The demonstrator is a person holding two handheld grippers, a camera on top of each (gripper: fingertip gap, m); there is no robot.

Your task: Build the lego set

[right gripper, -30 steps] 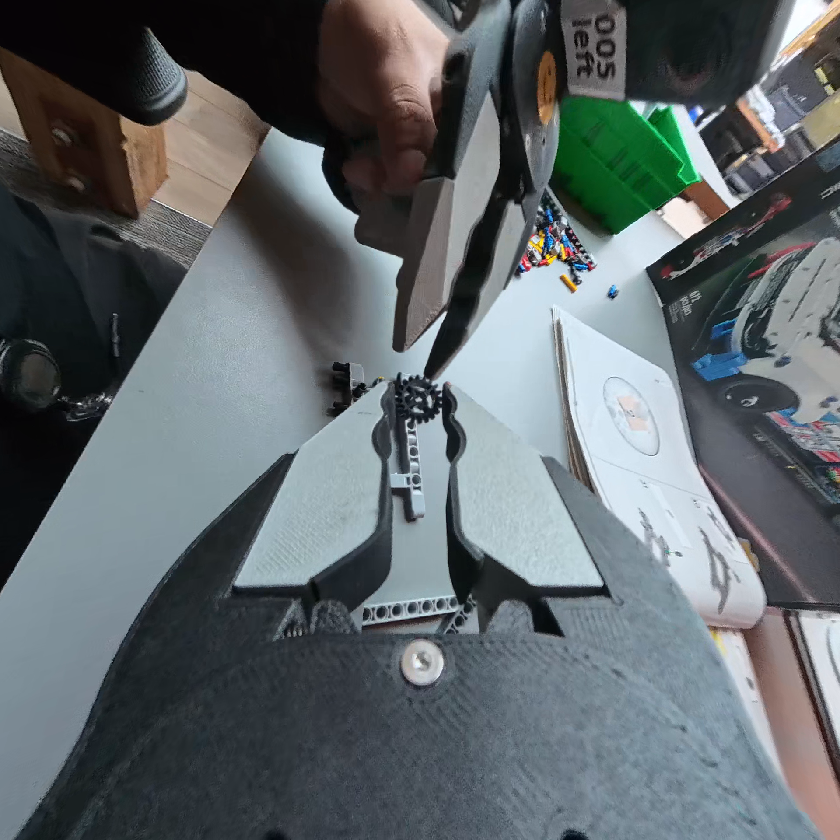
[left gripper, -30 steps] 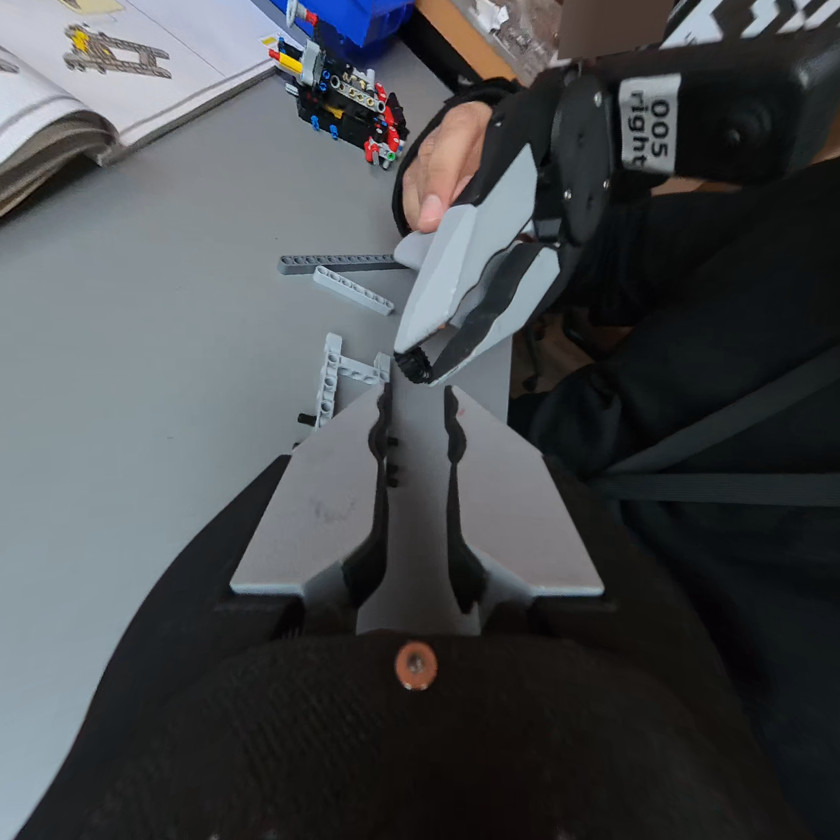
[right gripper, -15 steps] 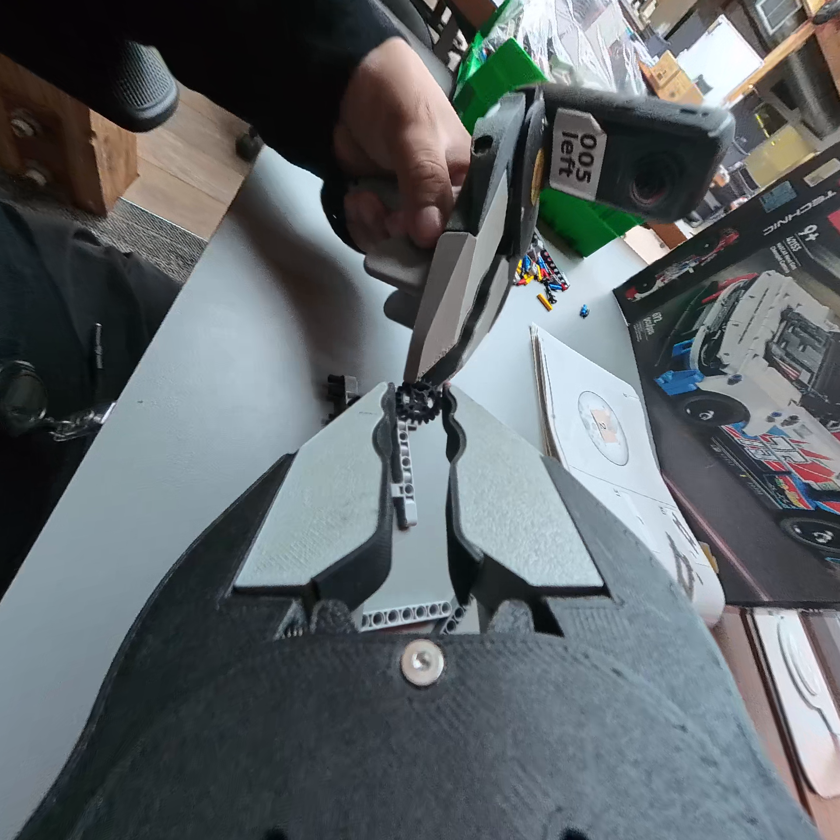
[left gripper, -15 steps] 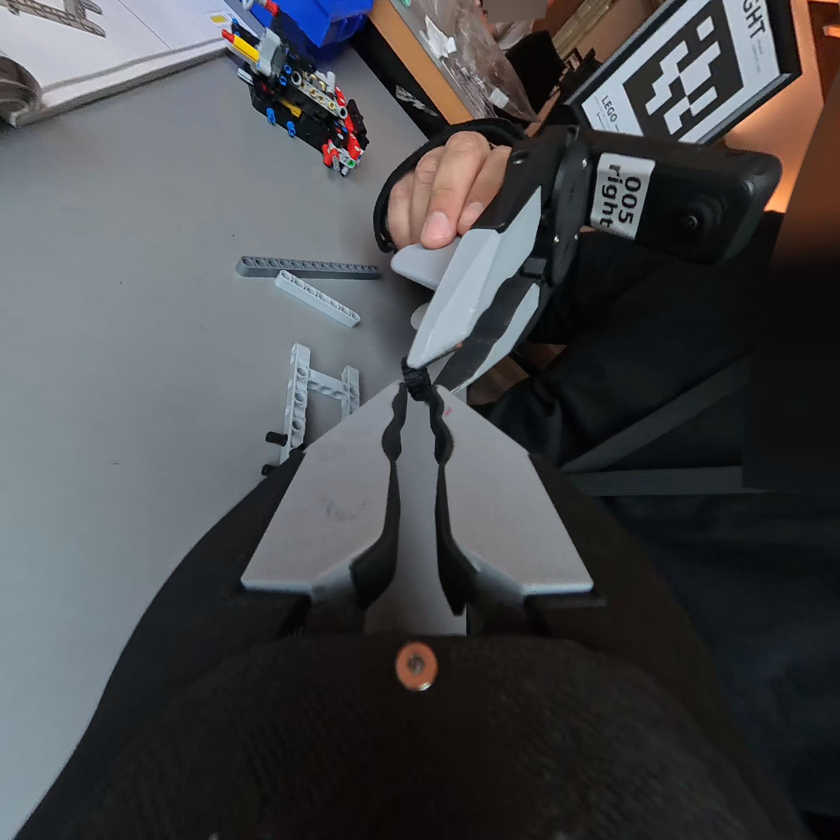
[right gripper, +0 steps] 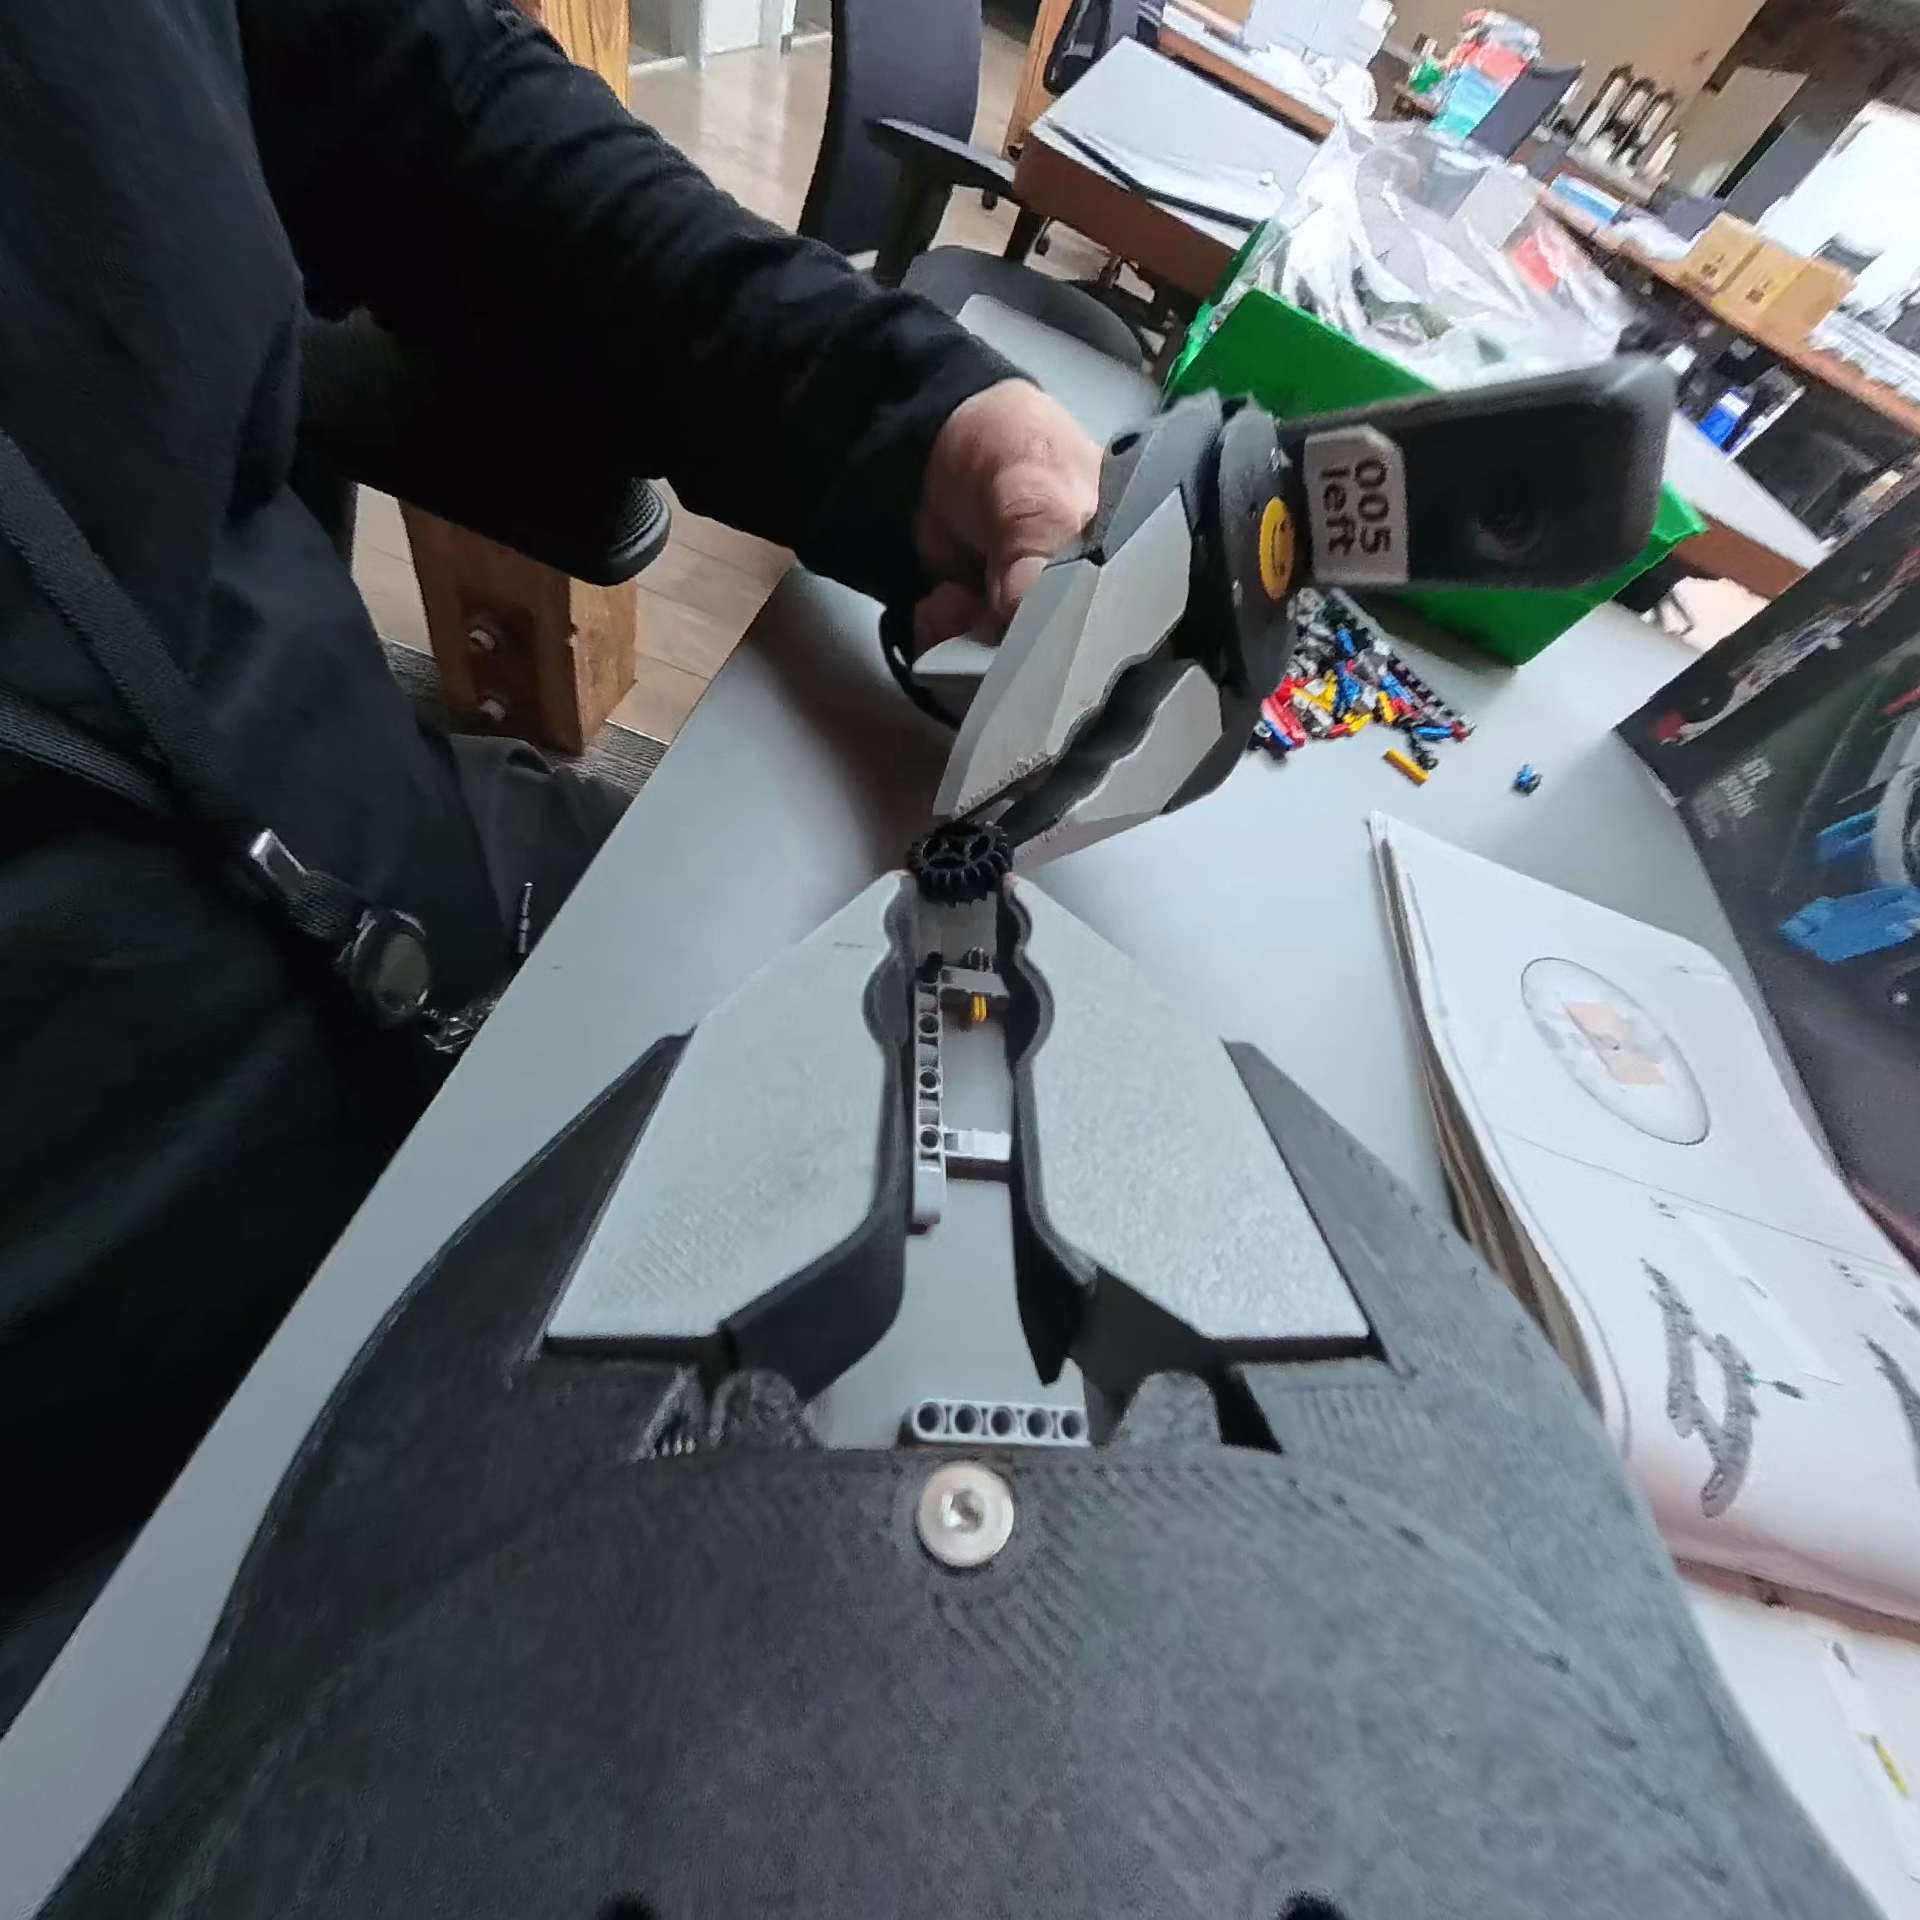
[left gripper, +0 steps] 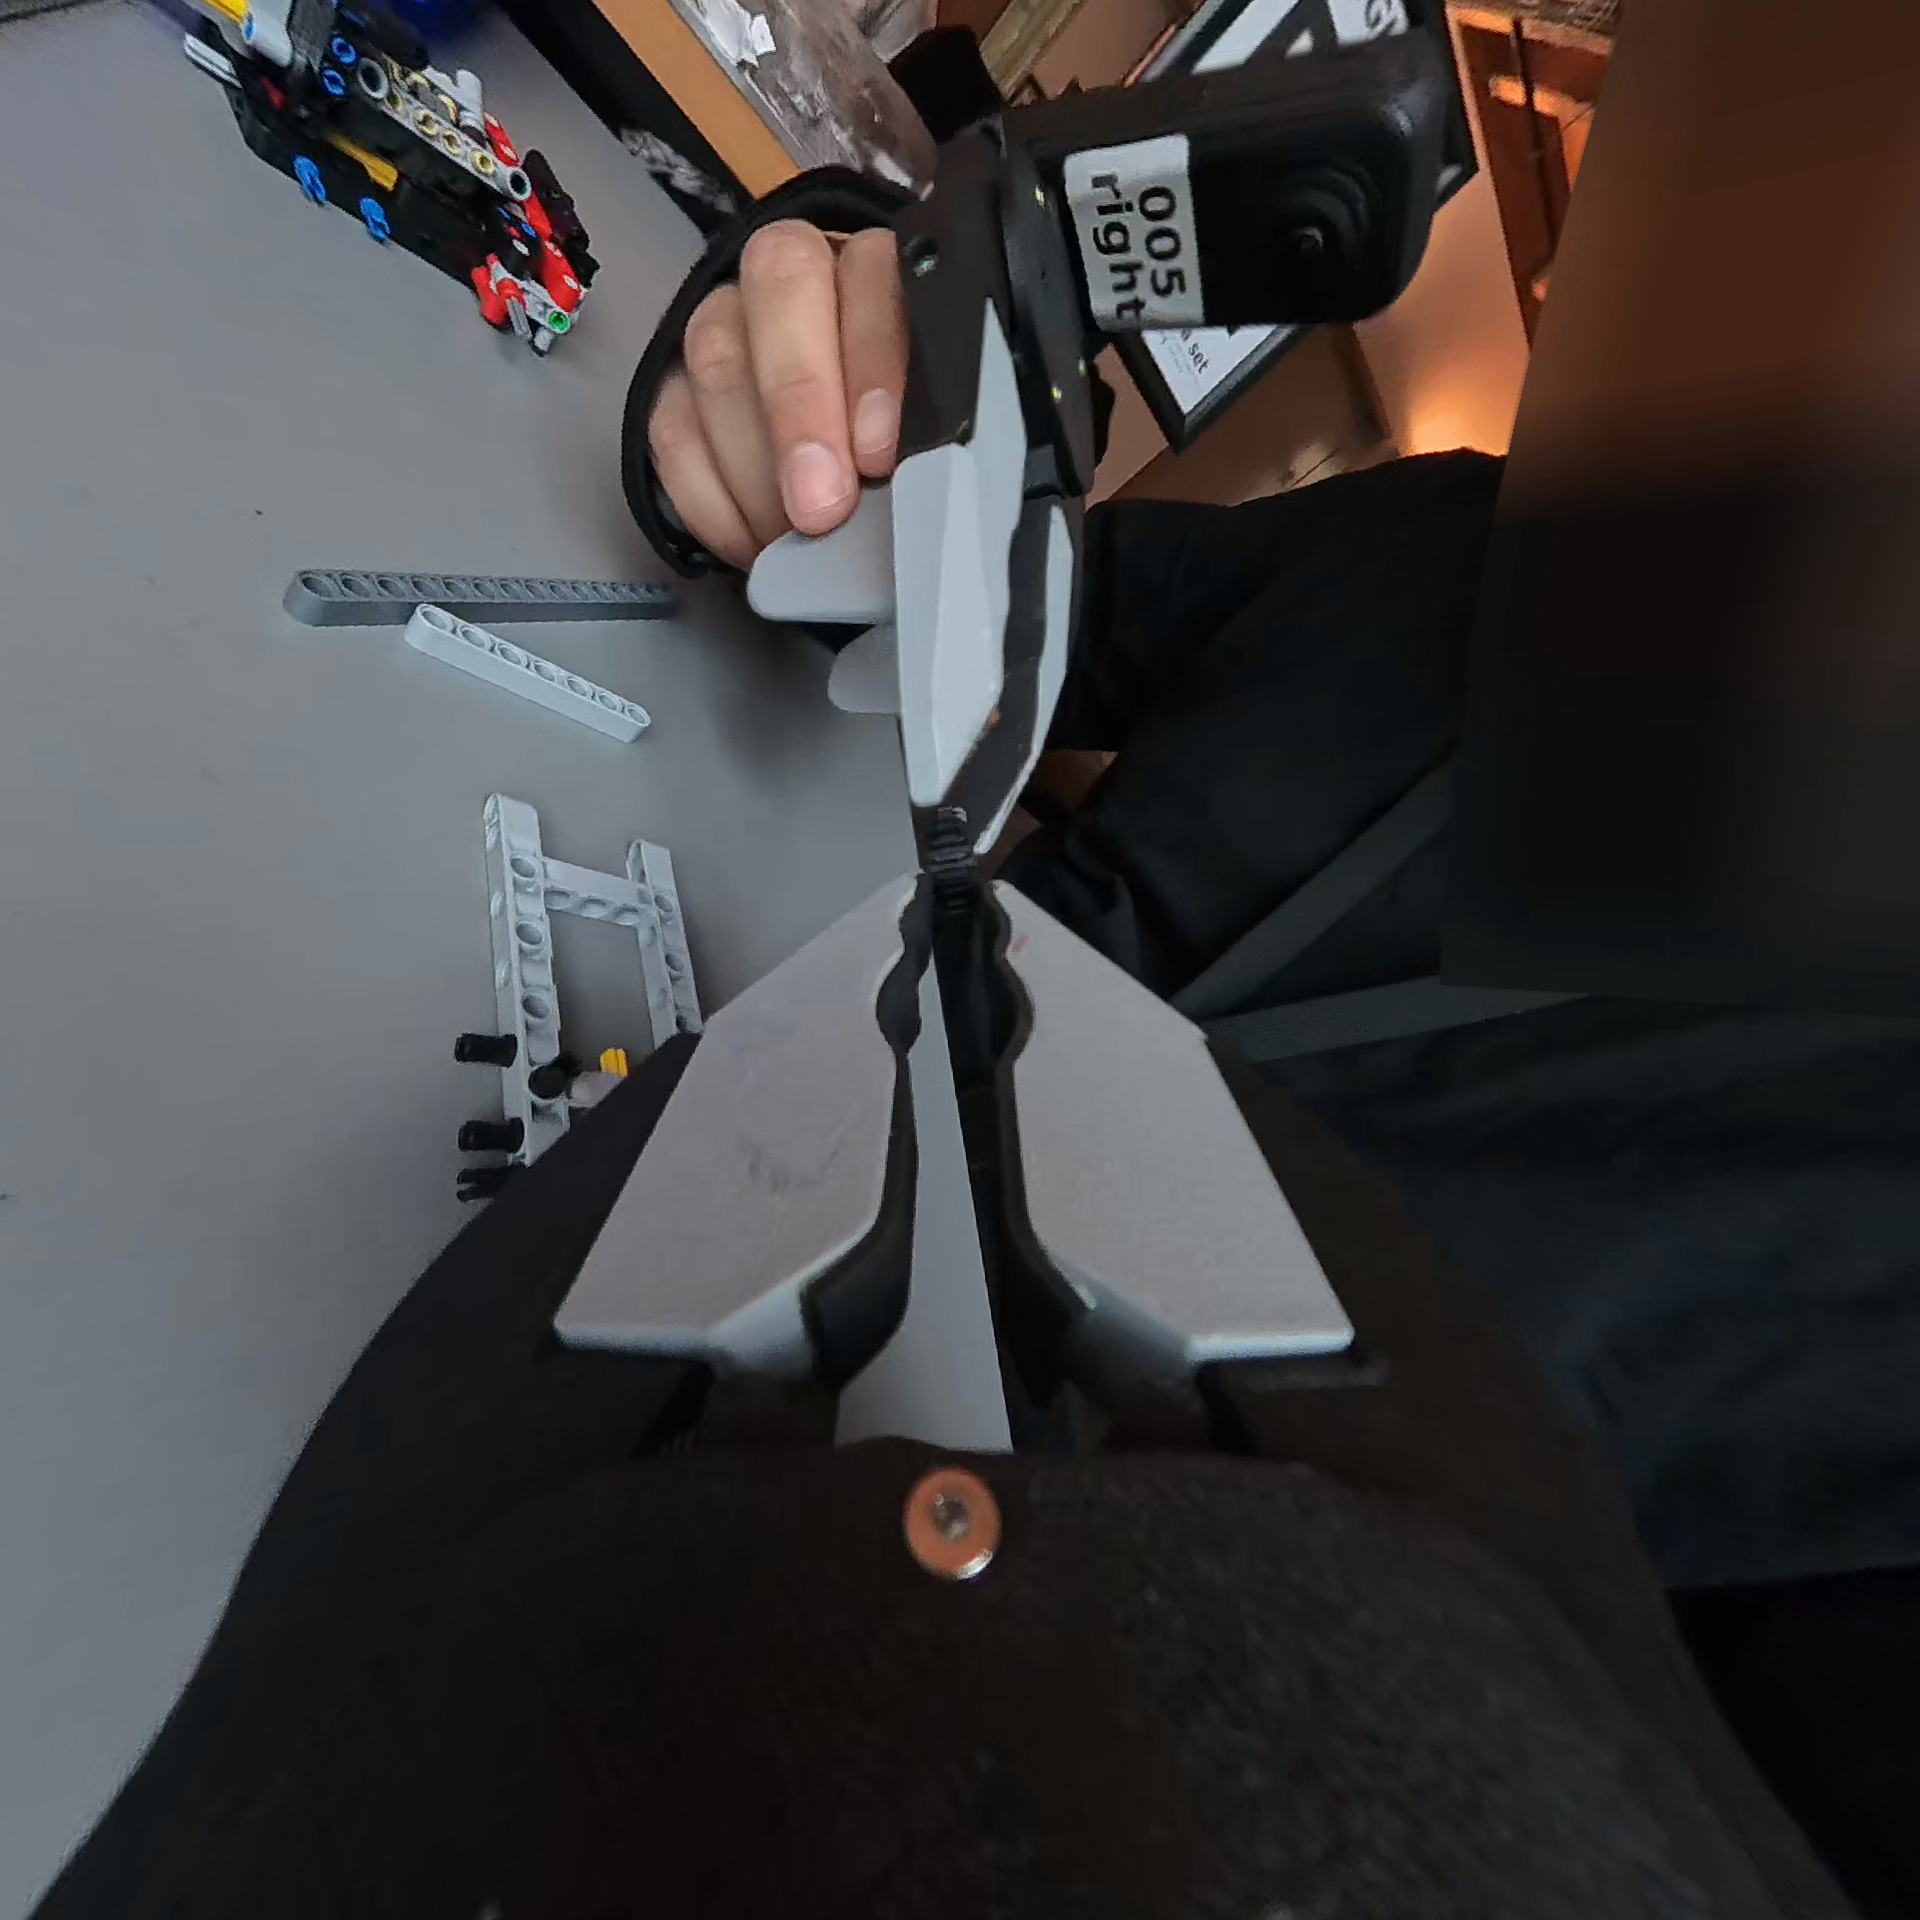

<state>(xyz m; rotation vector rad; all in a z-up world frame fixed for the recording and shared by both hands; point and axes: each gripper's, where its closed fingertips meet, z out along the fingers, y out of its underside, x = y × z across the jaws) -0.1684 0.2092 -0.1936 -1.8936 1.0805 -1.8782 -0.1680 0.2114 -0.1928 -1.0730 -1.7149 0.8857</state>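
Gear [right gripper: 945, 858] pinched between both grippers' fingers [left gripper: 810, 1049] — left gripper [left gripper: 948, 902], right gripper [right gripper: 948, 894] — edge-on to the left camera.

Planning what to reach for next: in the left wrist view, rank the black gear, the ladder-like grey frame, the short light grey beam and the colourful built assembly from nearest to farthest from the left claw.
1. Black gear, at the left claw tips.
2. Grey frame, just left.
3. Short light grey beam, farther up-left.
4. Colourful assembly, far top-left.

Printed labels [left gripper: 1138, 244] on both tools (unquoted)
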